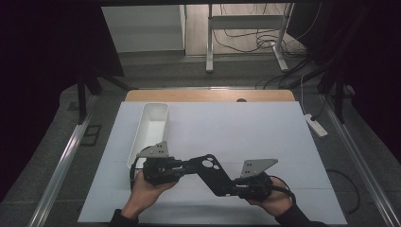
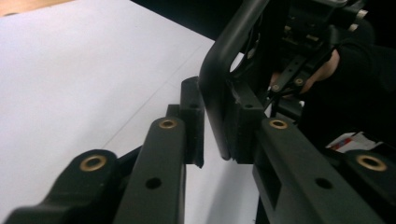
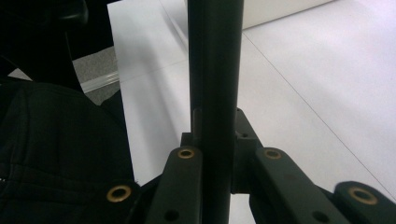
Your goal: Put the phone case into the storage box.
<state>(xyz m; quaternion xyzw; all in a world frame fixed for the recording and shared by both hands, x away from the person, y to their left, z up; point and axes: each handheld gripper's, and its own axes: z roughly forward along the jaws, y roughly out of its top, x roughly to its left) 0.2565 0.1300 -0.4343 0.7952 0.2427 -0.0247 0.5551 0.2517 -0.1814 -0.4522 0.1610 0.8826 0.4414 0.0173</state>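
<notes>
Two hand-held grippers (image 1: 182, 166) (image 1: 234, 185) clamp black case (image 1: 211, 172), high view adds tray (image 1: 150, 127)

showing a matt black plastic phone case (image 1: 211, 171), smooth with a faint sheen; lying beneath, a smooth matt white paper-like sheet (image 1: 246, 132); sitting nearby, a glossy white plastic tray (image 1: 152, 124); peeking behind, a bare wooden table edge (image 1: 208, 96).

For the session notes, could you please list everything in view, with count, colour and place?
phone case: one, black, above the sheet's near part, held between both tools
bin: one, white, long, on the sheet's left side
sheet: one, white, covering the table
table: one, wooden, far edge showing
power strip: one, white, on the floor at right
left tool: one, black, shut on the case's rounded end
right tool: one, black, shut on the case's other end
</notes>
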